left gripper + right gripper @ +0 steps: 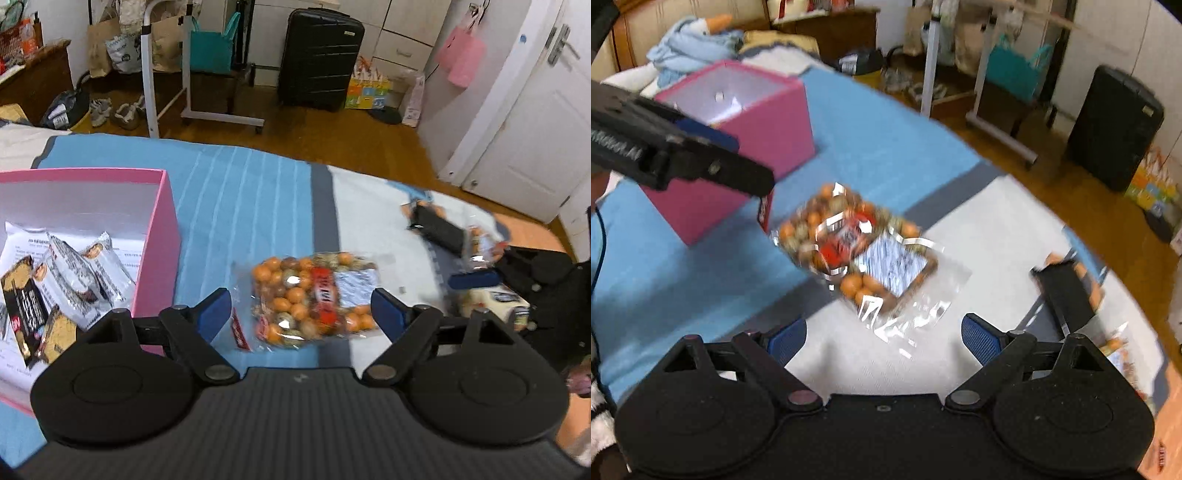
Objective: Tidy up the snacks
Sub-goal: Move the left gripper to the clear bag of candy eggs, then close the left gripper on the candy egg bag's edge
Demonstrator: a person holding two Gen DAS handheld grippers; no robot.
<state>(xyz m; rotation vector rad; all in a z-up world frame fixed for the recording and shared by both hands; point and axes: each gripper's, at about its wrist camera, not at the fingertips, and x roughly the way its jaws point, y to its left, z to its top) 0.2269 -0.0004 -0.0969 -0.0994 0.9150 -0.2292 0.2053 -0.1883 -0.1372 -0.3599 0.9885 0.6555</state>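
Several packets already in pink box; orange-ball bag left on bed (others too). Both grippers' fingers open, empty.

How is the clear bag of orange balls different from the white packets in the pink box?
The clear bag of orange balls lies loose on the bedcover; the white packets sit inside the pink box. The bag is transparent, so its round contents show; the packets are opaque. The bag lies flat and alone; the packets lean on each other. Both are sealed snack packs.
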